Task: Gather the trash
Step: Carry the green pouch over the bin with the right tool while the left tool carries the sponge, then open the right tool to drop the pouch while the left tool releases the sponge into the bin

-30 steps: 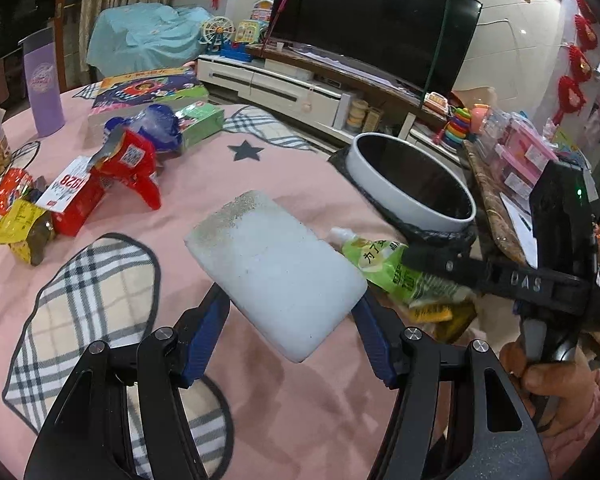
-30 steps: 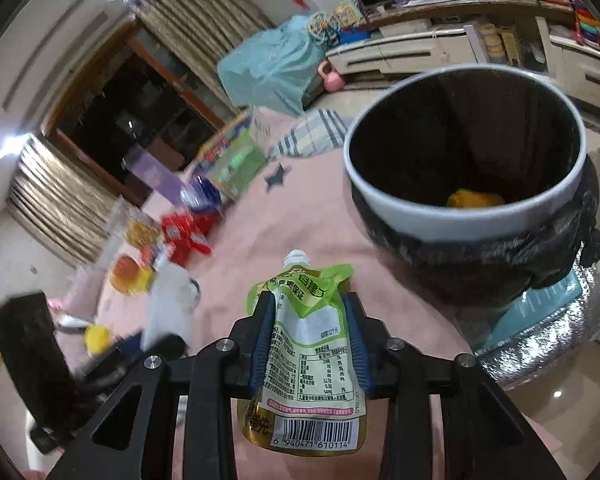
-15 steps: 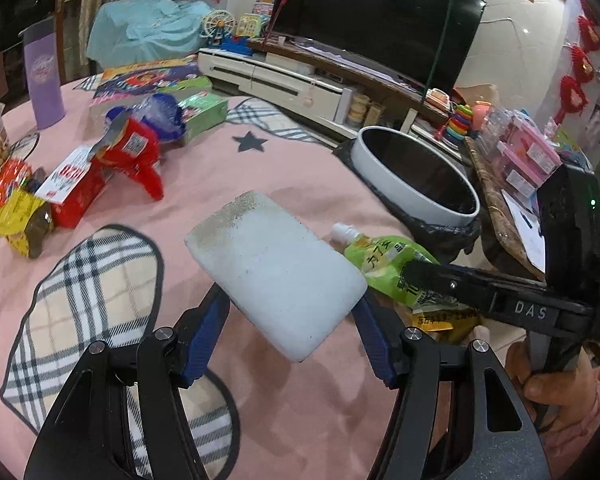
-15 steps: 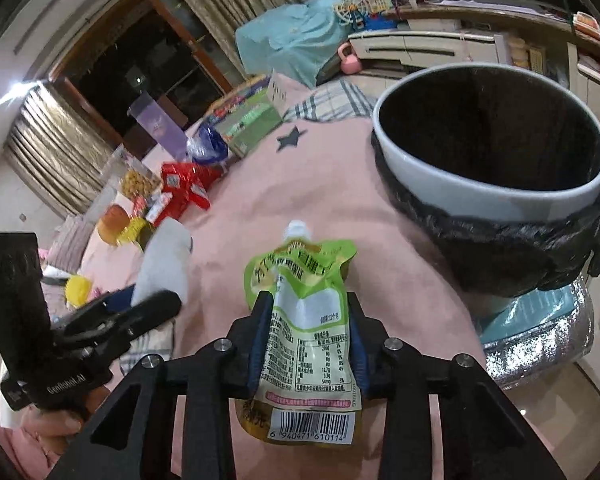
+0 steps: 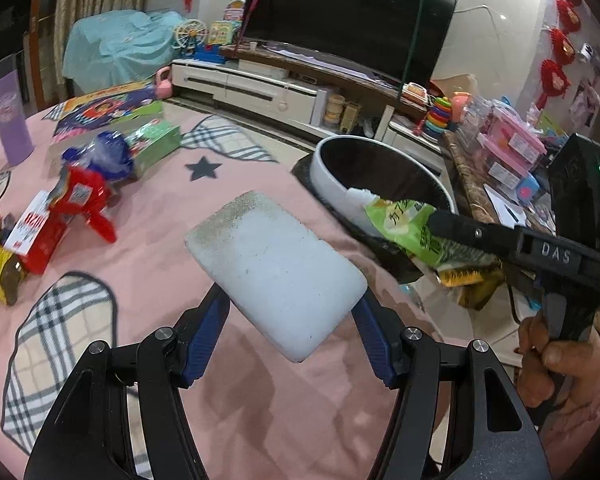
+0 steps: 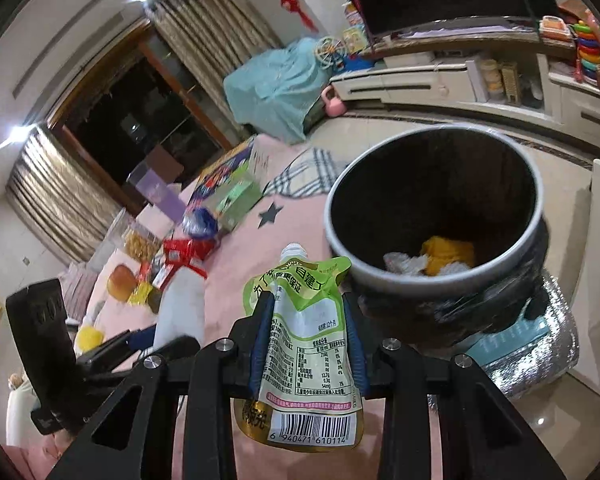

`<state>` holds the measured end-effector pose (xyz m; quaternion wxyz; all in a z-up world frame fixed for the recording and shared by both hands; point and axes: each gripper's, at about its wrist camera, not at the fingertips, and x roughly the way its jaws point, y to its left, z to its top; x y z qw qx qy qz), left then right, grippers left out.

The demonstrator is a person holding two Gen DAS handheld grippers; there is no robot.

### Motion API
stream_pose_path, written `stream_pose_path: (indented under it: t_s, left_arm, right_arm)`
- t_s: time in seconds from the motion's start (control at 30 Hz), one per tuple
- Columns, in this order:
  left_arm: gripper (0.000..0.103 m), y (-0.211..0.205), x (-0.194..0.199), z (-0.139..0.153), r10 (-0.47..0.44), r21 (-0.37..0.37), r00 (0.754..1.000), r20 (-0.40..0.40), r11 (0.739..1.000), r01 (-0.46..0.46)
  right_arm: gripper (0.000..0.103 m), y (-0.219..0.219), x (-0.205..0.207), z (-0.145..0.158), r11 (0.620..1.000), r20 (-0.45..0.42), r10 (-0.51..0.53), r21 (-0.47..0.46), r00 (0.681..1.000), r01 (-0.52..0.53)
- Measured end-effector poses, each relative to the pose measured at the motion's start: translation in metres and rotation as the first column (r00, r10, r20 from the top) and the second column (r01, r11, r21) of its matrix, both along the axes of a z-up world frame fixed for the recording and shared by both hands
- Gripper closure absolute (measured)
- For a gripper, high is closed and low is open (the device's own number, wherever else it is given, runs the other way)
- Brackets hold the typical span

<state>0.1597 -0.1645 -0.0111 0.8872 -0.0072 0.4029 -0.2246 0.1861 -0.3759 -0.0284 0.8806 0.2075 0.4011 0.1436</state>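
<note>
Pouch sits clamped in my right gripper, its long axis running along the fingers with the capped spout leading and the barcode end hanging back toward me. What matters now is the bin: its open mouth lies ahead and to the right of the spout, rim close beside the pouch's top corner, with yellow and white scraps already at the bottom. I judge the right hand is plainly the nearer one for the drop. My left gripper is closed on a white sponge block over the pink tablecloth, farther from the bin, while red snack wrappers wait on the cloth to the left.
</note>
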Motion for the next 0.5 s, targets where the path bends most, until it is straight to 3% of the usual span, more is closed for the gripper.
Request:
stream_pose_path:
  t_s: [0.5]
  left_arm:
    - [0.04,-0.073,0.033,0.014,-0.133,0.021,0.991,0.013,0.991,0.133]
  right_arm:
    - [0.069,-0.058,0.035,0.009,0.994,0.018,-0.106,-0.013,0.994,0.106]
